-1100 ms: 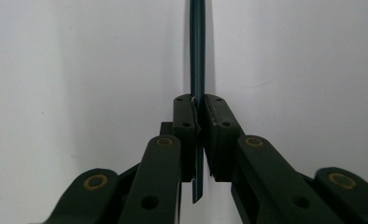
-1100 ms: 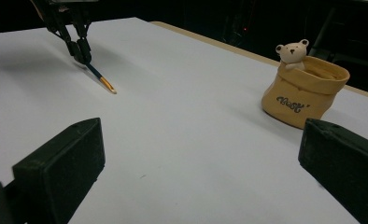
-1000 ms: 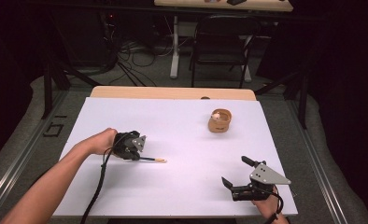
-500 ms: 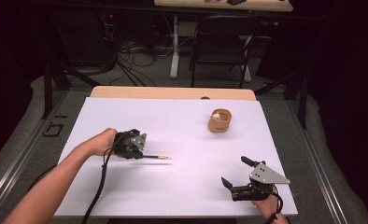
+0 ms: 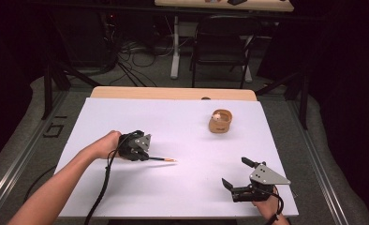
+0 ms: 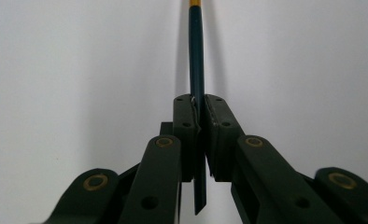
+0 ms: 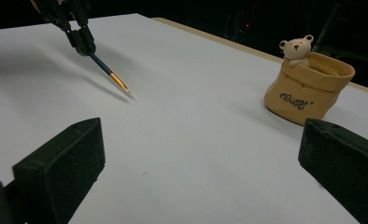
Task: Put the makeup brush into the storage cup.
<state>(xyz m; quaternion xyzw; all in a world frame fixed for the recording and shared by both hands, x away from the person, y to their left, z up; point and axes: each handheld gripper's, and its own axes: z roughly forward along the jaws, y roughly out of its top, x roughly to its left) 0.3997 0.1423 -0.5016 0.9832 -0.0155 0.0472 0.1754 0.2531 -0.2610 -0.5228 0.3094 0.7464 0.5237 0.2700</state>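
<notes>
At the left of the high view, the left gripper sits low over the white table with its jaws pressed together on a dark pencil, whose orange end and pale tip point toward the middle of the sheet. In the left gripper view the pencil runs straight up between the two black pads, with a short stub poking out behind them, so the grip looks firm and close to the back end. From the right gripper view the pencil slopes downward from those jaws; whether its tip touches the surface or hangs just above it cannot be told. Farther right and toward the far edge stands a small tan pouch-shaped holder with a little bear figure perched on its rim; it is upright, open at the top and well apart from the pencil. Dark script runs across its front, but it is too small and tilted to read with certainty. At the right, near the front edge, the right gripper rests with its jaws spread wide and nothing between them. By my reading, the pick-up is done and the carry is in hand: the next move calls for lifting the pencil, swinging it across to the holder, turning it upright over the opening and lowering it in before letting go.
</notes>
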